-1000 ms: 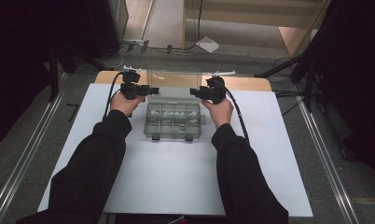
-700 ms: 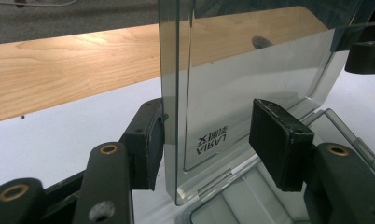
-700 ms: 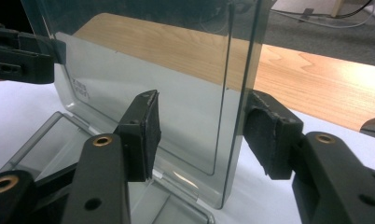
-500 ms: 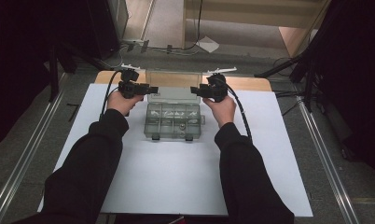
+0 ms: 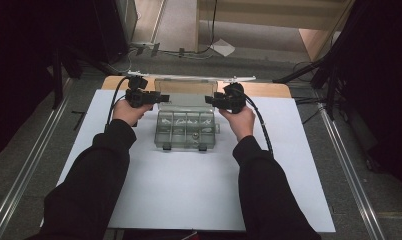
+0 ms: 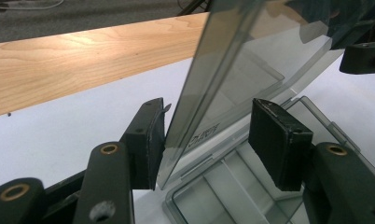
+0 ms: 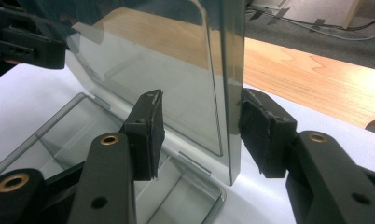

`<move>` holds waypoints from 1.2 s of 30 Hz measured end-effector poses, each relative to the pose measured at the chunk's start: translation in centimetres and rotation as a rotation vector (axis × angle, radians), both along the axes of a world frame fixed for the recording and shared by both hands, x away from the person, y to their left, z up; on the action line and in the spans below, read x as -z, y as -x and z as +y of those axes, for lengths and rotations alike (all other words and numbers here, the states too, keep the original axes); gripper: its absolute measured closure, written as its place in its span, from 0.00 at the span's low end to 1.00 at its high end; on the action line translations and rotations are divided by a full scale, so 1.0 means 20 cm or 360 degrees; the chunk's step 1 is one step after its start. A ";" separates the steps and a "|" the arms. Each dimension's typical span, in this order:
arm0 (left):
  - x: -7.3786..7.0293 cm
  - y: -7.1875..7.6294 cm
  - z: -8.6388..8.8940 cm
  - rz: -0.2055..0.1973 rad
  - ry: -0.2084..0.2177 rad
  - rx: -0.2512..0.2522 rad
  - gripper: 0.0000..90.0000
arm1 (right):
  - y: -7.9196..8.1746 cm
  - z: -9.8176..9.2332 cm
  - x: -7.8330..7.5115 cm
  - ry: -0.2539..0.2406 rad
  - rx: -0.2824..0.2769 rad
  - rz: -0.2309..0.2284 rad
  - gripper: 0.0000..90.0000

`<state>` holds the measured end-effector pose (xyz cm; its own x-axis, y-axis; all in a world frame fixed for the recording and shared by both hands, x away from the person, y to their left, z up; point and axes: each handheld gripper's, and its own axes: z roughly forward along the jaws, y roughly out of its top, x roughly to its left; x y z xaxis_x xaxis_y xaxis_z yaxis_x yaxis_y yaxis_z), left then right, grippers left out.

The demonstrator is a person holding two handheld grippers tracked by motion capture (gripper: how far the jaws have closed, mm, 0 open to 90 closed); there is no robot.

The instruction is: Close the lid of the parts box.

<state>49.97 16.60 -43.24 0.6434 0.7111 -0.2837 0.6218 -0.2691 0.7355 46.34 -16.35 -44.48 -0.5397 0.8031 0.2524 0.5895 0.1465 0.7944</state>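
Observation:
A clear plastic compartment box (image 5: 186, 132) sits on the white sheet, its lid (image 5: 185, 96) raised nearly upright. My left gripper (image 5: 160, 98) is at the lid's left edge and my right gripper (image 5: 212, 100) at its right edge. In the left gripper view the lid (image 6: 232, 79) stands between the open jaws of the left gripper (image 6: 209, 116), close to the left pad (image 6: 150, 135) and apart from the other pad. The right gripper (image 7: 202, 105) has just been closing its jaws around the lid's edge (image 7: 232, 93), which meets the right pad (image 7: 260, 130); the left pad stands off.
The white sheet (image 5: 199, 190) covers a wooden table (image 5: 269, 90) whose bare strip shows at the back. Small parts lie in the box's compartments. Metal rails (image 5: 349, 175) run along both sides, and cables and paper lie on the floor beyond.

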 end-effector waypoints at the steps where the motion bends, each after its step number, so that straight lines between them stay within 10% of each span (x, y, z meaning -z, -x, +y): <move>1: 0.00 0.00 0.00 0.0007 0.0008 0.0000 0.51 | 0.01 0.00 0.00 0.0007 -0.0007 -0.0006 0.58; 36: 0.00 0.07 0.05 0.0009 0.0018 0.0081 0.50 | 0.07 -0.01 -0.02 0.0033 -0.0121 -0.0035 0.61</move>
<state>48.56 17.57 -43.21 0.6768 0.6744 -0.2953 0.6117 -0.2920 0.7352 44.88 -16.55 -44.11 -0.6043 0.7648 0.2234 0.5586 0.2068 0.8032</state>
